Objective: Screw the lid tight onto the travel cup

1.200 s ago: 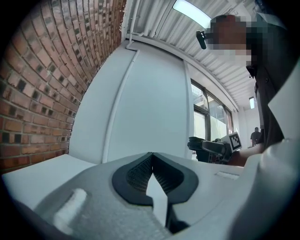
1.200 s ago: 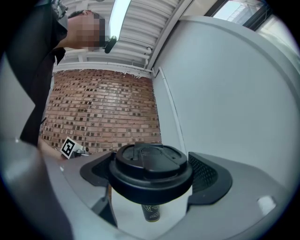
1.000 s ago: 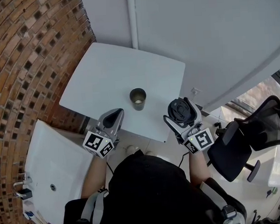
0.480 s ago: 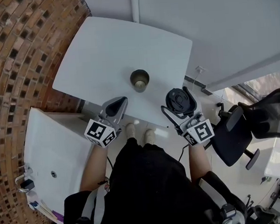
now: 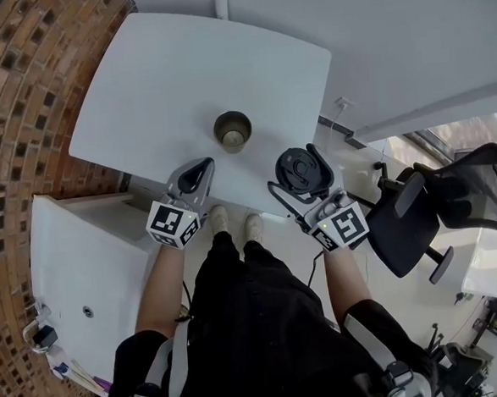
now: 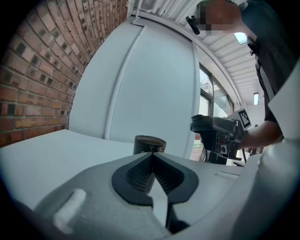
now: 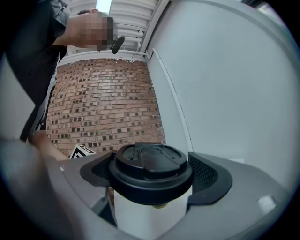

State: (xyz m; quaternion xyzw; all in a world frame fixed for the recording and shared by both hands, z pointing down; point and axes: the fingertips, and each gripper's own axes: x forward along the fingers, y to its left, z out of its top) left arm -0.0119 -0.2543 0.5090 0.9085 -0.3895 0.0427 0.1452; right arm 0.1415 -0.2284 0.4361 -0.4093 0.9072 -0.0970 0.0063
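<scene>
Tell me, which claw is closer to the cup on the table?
Left. The shut left claw is just short of the open travel cup, on the person's side. The right claw, gripping the black lid, is farther off to the cup's right.

open dark cup (image 5: 233,131) upright, black lid (image 5: 297,169) apart

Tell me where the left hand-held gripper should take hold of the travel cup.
Clamp the cup's round side wall, below the open rim, coming in level from the near table edge. It stands upright, and the rim must stay free for the lid.
</scene>
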